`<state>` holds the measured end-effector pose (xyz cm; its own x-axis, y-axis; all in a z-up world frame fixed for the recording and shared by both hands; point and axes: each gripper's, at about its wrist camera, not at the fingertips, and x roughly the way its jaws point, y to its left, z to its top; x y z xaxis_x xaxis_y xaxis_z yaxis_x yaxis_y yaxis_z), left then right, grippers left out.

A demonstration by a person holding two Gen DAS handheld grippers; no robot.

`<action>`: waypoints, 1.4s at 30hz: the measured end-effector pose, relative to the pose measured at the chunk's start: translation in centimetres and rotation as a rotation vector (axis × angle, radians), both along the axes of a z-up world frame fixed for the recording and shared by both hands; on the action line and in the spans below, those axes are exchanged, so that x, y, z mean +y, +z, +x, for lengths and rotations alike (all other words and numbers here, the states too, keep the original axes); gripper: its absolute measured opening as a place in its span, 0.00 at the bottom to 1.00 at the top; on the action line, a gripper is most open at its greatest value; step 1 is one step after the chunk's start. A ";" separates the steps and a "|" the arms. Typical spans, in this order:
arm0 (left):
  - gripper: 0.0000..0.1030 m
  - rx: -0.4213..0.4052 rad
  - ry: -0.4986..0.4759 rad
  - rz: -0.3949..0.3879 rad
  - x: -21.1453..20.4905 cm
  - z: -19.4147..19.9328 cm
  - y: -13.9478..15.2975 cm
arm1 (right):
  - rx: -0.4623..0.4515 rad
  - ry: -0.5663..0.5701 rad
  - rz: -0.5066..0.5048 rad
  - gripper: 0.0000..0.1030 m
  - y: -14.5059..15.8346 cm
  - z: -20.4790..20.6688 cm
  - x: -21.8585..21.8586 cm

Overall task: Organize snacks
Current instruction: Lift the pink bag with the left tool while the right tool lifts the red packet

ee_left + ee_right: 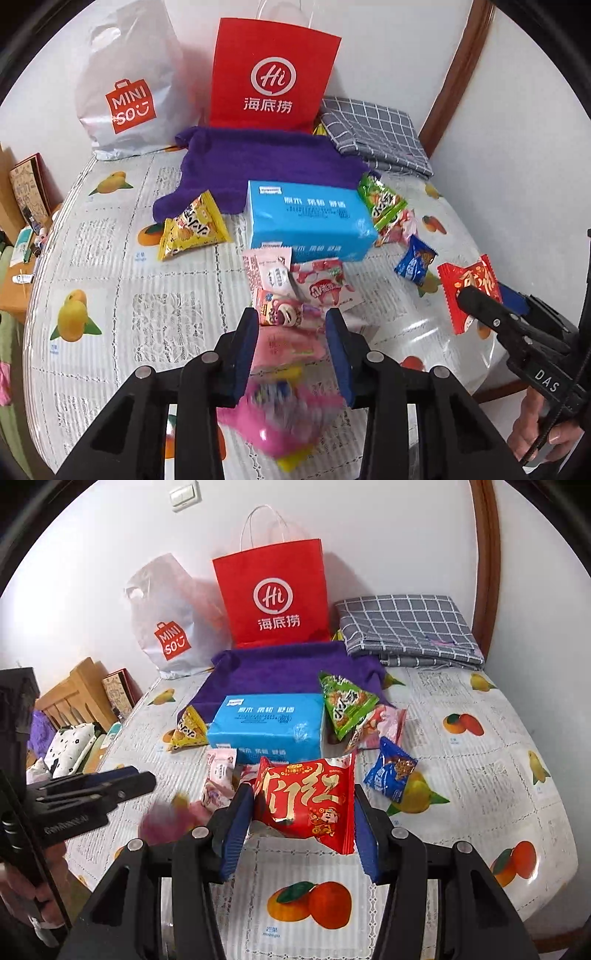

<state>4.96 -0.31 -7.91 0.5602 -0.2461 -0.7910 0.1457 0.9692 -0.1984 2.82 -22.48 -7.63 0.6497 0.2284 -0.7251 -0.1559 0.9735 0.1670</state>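
My left gripper (291, 321) is shut on a pink snack packet (284, 354), whose blurred lower end dangles below the pads. In the right wrist view the same gripper (147, 777) sits at the left, with the pink blur (162, 819) under its tips. My right gripper (303, 794) is shut on a red packet with gold characters (306, 797), held above the table. The left wrist view shows that gripper (467, 297) and its red packet (469, 291) at the right. More pink packets (295, 280) lie just ahead on the table.
On the fruit-patterned table cover (110, 258) lie a blue tissue pack (306, 218), a yellow triangular packet (192, 229), a green packet (384, 203) and a small blue packet (415, 264). Behind are a purple cloth (266, 162), red paper bag (273, 77), white Miniso bag (129, 96) and checked cloth (373, 129).
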 end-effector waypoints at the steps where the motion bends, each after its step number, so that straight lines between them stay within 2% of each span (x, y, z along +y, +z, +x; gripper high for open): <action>1: 0.36 0.014 0.000 0.010 0.0 0.1 -0.4 | 0.005 -0.002 0.001 0.50 -0.1 0.0 -0.1; 4: 0.53 0.047 -0.012 0.032 -0.3 0.1 -1.5 | 0.019 -0.004 0.004 0.50 -0.7 0.0 -0.4; 7: 0.57 0.063 -0.017 0.048 -0.3 -0.3 -2.4 | 0.021 -0.013 0.010 0.50 -1.1 0.0 -0.8; 10: 0.62 0.081 -0.029 0.024 -0.2 -1.0 -2.8 | 0.031 -0.025 0.015 0.50 -1.6 -0.1 -1.0; 13: 0.70 0.058 -0.030 0.037 -0.2 -1.9 -2.5 | 0.039 -0.029 0.022 0.50 -1.9 -0.2 -1.1; 19: 0.77 0.014 -0.034 0.048 0.0 -4.7 -1.1 | 0.024 -0.020 0.032 0.50 -1.4 -1.5 -0.7; 24: 0.77 0.014 -0.032 0.035 0.7 -7.0 -1.3 | -0.007 -0.007 0.032 0.50 -0.6 -3.3 -0.4; 30: 0.77 0.035 -0.040 0.062 0.7 -8.5 -2.9 | -0.016 0.004 0.030 0.50 -0.6 -4.8 0.0; 37: 0.77 0.092 -0.036 0.043 0.1 -7.1 -5.7 | 0.000 0.008 0.014 0.50 -1.6 -5.0 -0.1; 42: 0.75 0.102 -0.023 -0.001 0.3 -5.4 -6.8 | 0.025 -0.011 0.012 0.50 -2.5 -4.2 -0.9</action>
<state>-0.46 -0.02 -14.76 0.4710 -0.2591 -0.8432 0.1473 0.9656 -0.2144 -1.42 -23.39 -10.09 0.6335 0.2306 -0.7386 -0.1409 0.9730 0.1830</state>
